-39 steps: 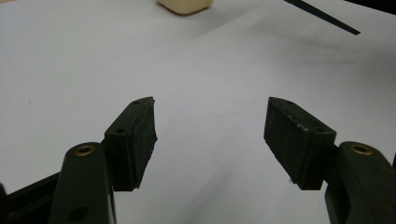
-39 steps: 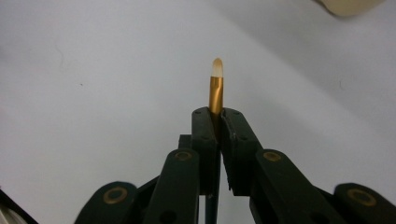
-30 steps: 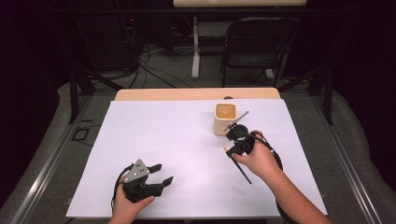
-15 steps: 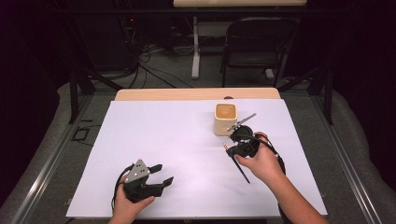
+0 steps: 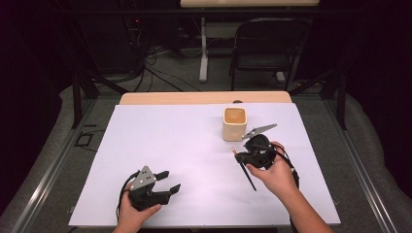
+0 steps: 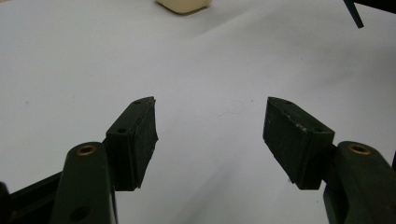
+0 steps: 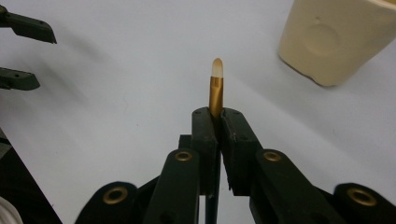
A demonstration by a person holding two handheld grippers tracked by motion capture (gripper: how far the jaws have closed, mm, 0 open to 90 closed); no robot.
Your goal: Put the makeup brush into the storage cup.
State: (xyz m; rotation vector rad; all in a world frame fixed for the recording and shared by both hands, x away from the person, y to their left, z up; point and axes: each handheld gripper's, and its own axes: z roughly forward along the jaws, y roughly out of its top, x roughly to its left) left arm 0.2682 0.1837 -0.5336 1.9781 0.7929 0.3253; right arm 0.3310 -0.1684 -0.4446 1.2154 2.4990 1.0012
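Observation:
A slim brush with a dark handle (image 5: 247, 174), gold ferrule (image 7: 215, 96) and pale tip is clamped in my right gripper (image 5: 241, 157), whose jaws are shut on it just behind the ferrule (image 7: 217, 114). The handle slants down toward the person, its end over the white sheet. A cream square cup (image 5: 234, 124) stands upright just beyond and left of this gripper; it is up and to the right of the tip (image 7: 329, 39) in the right gripper view. My left gripper (image 5: 167, 180) rests near the front left of the sheet, jaws wide open (image 6: 210, 109) over bare paper.
A white sheet (image 5: 184, 145) covers the wooden table (image 5: 204, 98). A chair (image 5: 267, 46) and cables lie on the floor beyond the far edge. The cup's base (image 6: 184, 4) sits far ahead of the left gripper.
My right gripper has shifted a little to the right beside the cup, keeping the brush clamped. The left gripper has stayed put.

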